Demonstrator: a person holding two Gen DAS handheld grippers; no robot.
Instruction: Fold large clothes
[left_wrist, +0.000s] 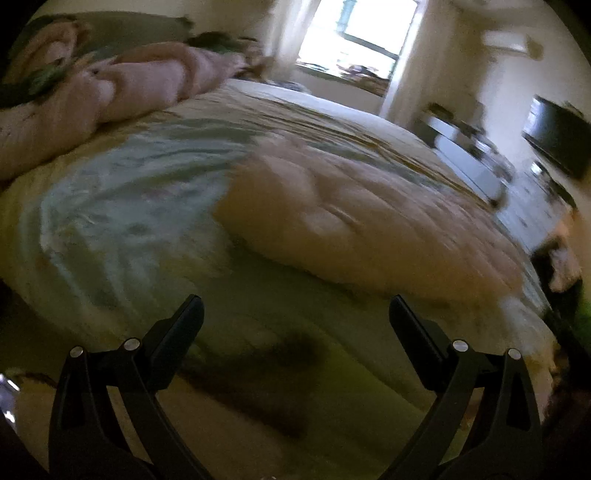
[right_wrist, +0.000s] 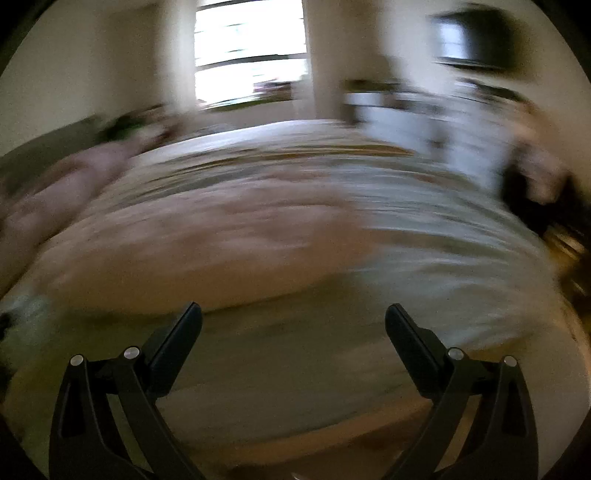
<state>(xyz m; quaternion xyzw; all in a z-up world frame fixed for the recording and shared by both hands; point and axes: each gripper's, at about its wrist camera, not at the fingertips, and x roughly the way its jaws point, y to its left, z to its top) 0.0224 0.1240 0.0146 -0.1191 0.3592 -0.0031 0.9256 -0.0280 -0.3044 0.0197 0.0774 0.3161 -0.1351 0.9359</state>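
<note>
Beige garment (left_wrist: 354, 221) lies flat on the bed (left_wrist: 110, 206), apparently folded; blur obscures detail. Left gripper (left_wrist: 295, 314) and right gripper (right_wrist: 293, 321) both spread, empty.

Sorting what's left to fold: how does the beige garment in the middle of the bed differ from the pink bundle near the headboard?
The beige garment lies spread fairly flat mid-bed, close ahead of the left tool; the pink bundle is heaped and rumpled at the far side. The beige garment looks pale tan, the pink bundle dusty pink. Both rest on the bed, and neither tool holds either; the right tool is open too.
</note>
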